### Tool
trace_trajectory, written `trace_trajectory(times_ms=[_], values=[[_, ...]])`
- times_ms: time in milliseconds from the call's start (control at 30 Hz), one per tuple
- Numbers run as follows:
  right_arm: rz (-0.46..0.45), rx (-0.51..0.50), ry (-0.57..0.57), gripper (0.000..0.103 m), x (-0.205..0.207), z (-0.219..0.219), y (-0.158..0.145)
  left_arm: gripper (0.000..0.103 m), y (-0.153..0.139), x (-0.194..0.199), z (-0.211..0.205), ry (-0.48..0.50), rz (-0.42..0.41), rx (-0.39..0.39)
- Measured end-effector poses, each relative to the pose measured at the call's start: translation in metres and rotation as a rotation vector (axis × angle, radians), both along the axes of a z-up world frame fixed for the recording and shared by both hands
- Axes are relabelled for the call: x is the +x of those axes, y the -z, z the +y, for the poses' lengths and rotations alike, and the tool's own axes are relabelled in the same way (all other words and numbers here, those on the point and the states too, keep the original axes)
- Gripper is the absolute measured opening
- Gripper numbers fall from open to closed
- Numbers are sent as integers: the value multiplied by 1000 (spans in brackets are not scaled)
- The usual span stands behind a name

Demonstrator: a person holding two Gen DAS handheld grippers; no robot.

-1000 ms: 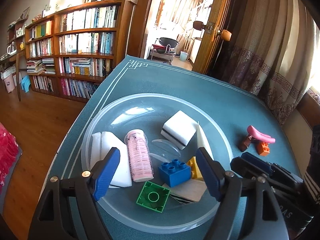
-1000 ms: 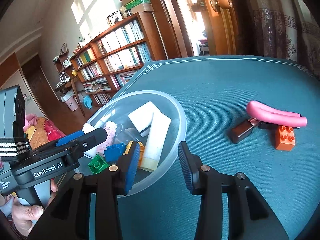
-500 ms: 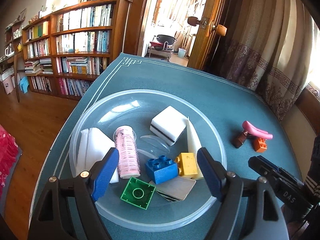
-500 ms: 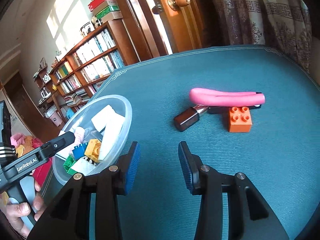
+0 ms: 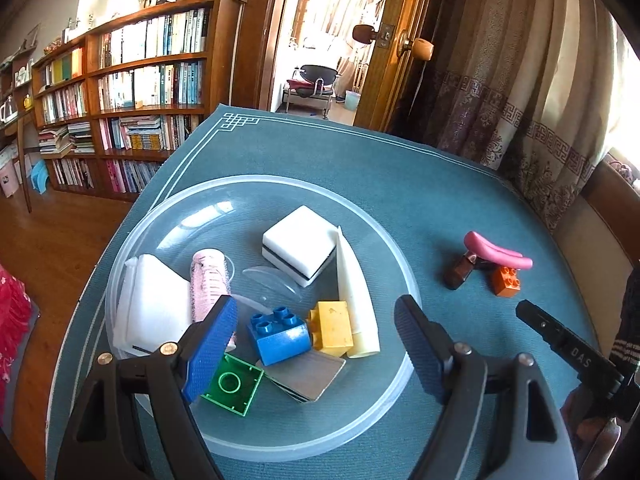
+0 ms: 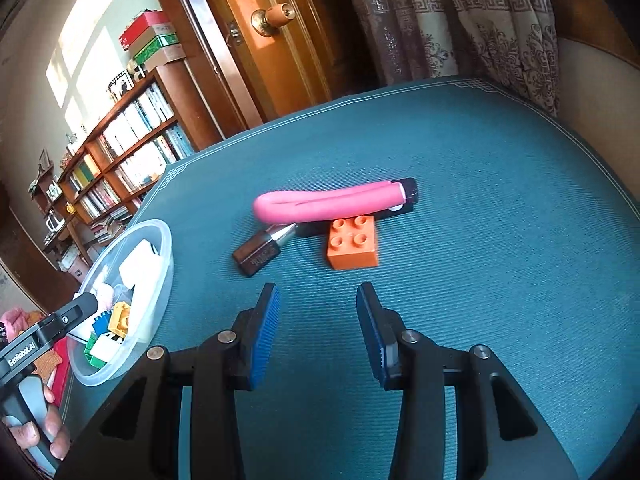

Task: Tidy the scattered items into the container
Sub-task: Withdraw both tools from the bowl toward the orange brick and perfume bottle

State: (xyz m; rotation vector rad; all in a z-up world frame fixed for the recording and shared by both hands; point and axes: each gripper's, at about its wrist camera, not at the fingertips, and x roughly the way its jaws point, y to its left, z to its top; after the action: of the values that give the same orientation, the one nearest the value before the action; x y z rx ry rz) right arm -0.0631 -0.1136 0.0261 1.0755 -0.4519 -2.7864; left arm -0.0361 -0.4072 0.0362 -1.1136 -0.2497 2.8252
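So the right gripper (image 6: 318, 328) has swung away from the clear bowl (image 5: 400, 264) over the last second and now points at the leftovers on the teal mat (image 6: 500, 200), jaws spread wide with nothing in them. A second ago the bowl filled the space in front of it; now the bowl sits off at the mat's left edge in its view. To me that reads as a drop-off done and the next pick lined up.

Three things are still out, bunched up and touching mid-mat toward the right edge: the pink roller (image 6: 332, 202) lying across a black stick (image 6: 408, 196), the brown bottle (image 6: 262, 254) at one end, and the orange brick (image 6: 354, 244) closest to the gripper. I'd guess the brick goes first.

The left gripper (image 5: 316, 344) hovers over the bowl, which has slid a bit lower in its view, also wide open and empty. The bowl already holds blocks, a white tube and sponges.

Plenty of bare mat on all sides of the pile, so approach looks easy. The far-right mat edge meets the curtain (image 6: 460, 20), no issue.
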Motion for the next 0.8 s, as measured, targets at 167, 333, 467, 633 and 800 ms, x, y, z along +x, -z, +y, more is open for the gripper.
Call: trace_trajectory(times_ms=[167,333,467,633,800], values=[[-6,14,15,43,-8,8,-1,84,1,0,7,7,-1,-16],[-16,41,12,43,-22,7,1,84,0,2,14,21,3,-30],[-21,69,10,43,-34,4,4,84,-1,1,17,26,6,-39],[-32,98,8,43,-50,0,9,84,-1,0,21,33,4,-47],[-49,95,0,43,-57,-1,13,84,-2,-1,28,47,2,-57]])
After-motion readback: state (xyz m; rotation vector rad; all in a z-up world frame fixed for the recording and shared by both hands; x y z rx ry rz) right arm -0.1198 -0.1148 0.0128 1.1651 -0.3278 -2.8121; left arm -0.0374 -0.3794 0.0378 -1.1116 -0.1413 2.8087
